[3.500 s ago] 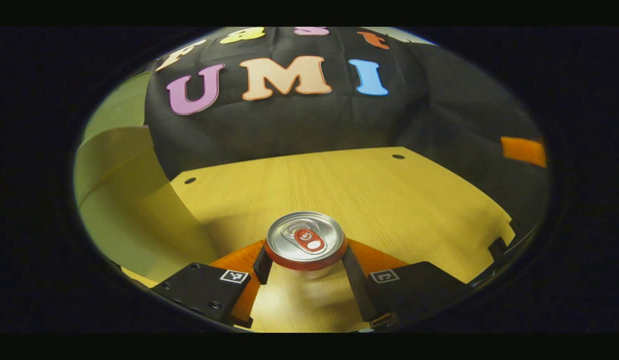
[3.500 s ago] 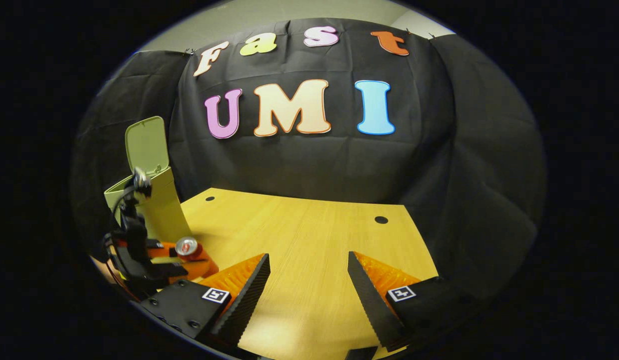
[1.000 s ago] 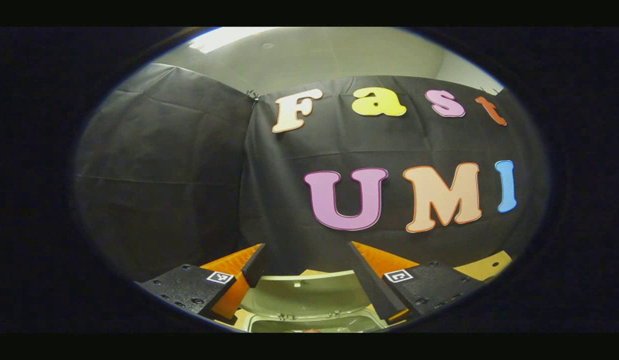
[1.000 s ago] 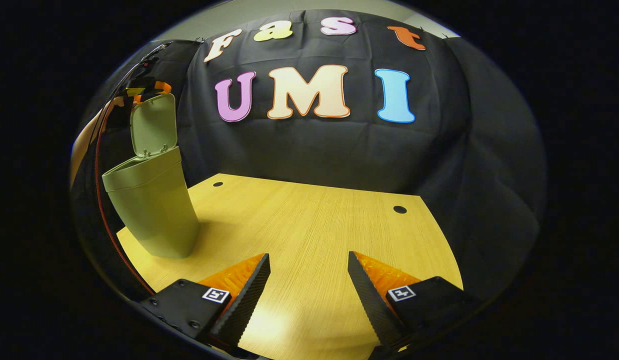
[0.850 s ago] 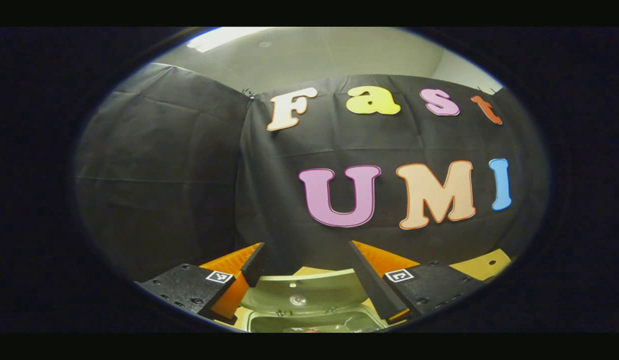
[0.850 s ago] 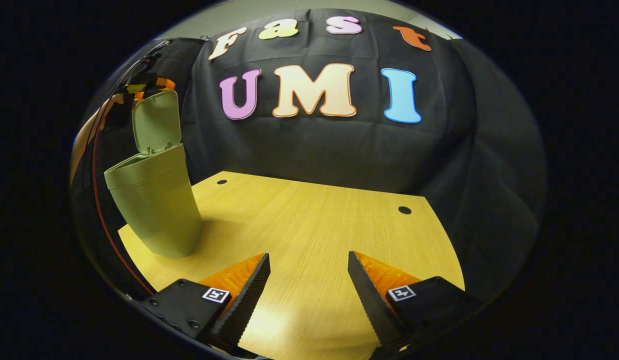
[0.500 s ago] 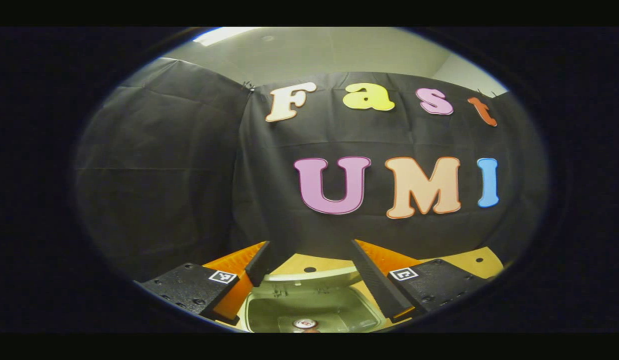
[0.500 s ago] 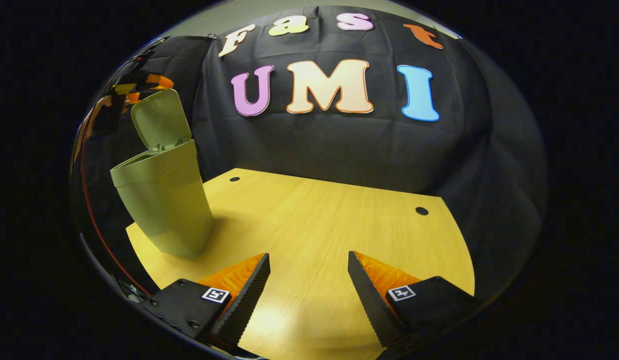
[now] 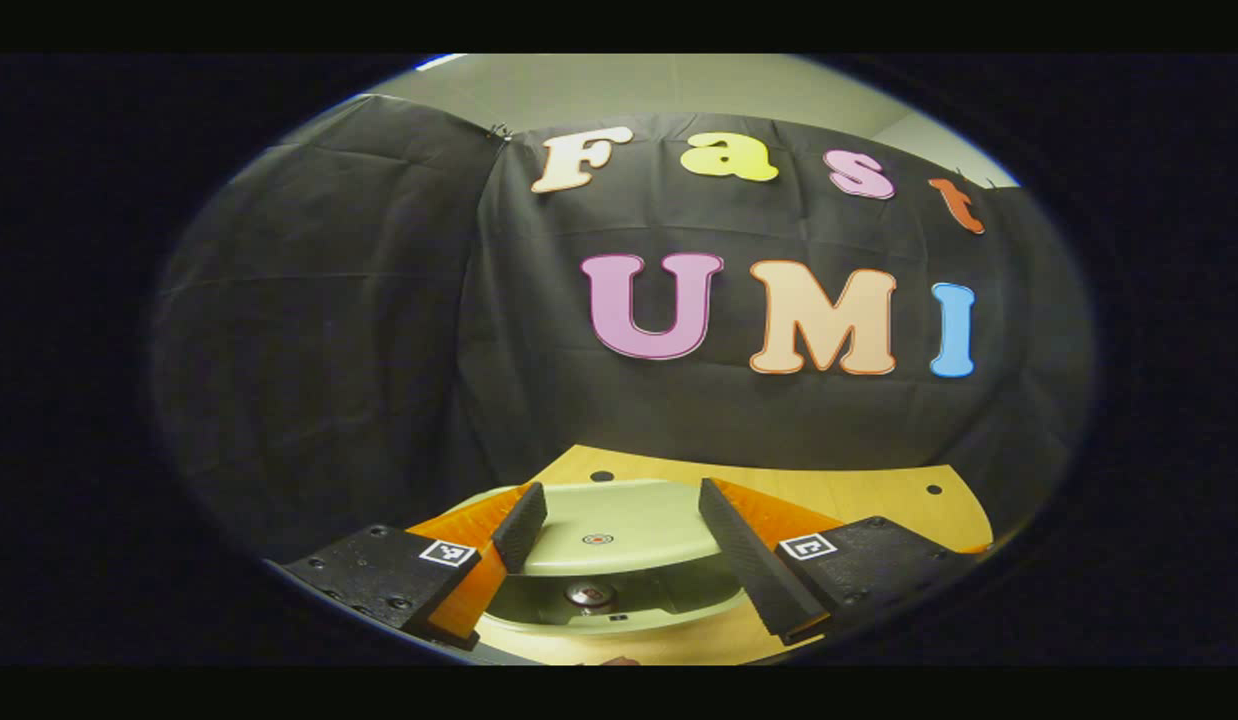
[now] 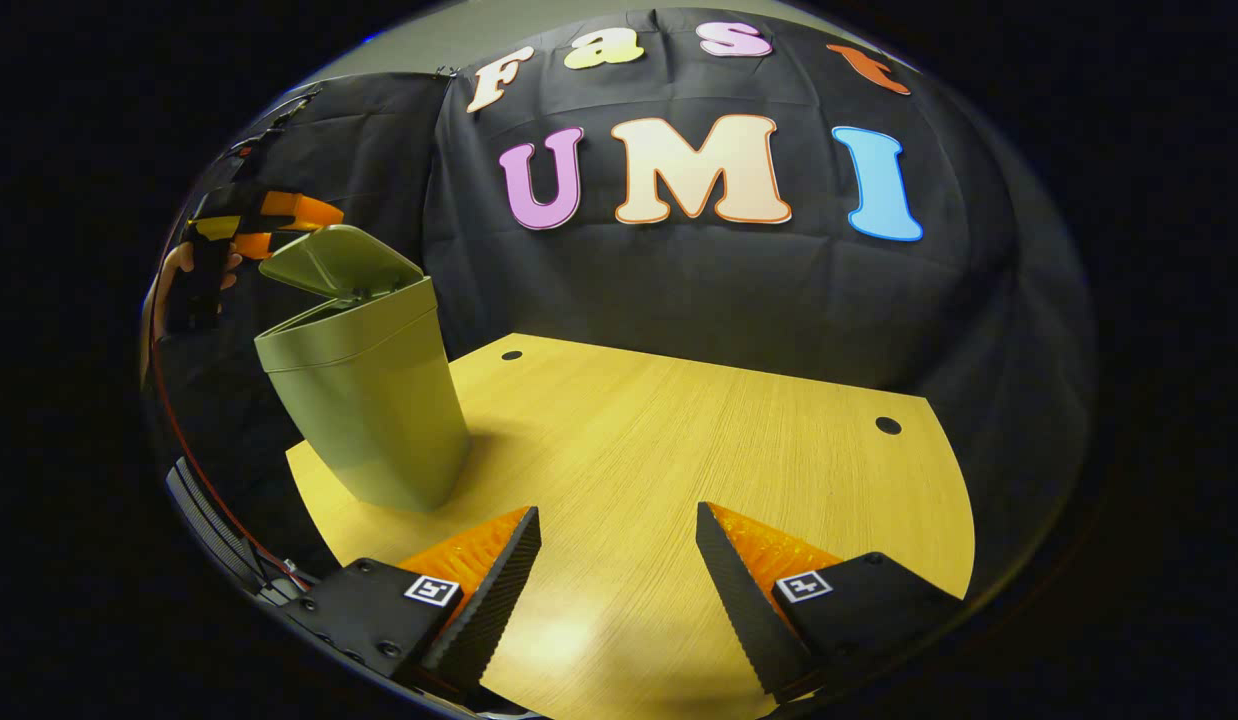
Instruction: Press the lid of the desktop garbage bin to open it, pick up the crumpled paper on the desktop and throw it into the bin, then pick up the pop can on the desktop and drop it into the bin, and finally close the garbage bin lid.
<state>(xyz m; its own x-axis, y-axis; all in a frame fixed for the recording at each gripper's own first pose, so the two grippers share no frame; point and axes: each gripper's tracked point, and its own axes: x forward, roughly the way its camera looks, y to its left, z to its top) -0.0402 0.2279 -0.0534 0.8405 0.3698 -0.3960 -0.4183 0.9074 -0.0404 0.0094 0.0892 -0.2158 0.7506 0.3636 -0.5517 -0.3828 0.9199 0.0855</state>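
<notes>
Left gripper view: camera sits high, close above the bin, looking forward and slightly down over the half-lowered lid toward the back wall; the left gripper fingers frame the lid at the bottom edge, far table strip beyond. Right gripper view: camera low over the near table edge, well apart from the bin, facing the same wall, tilted down across the tabletop; the right gripper fingers at bottom, the left gripper and a hand far off at upper left, by the lid. The 2 views share bin, lid, table and back wall.
</notes>
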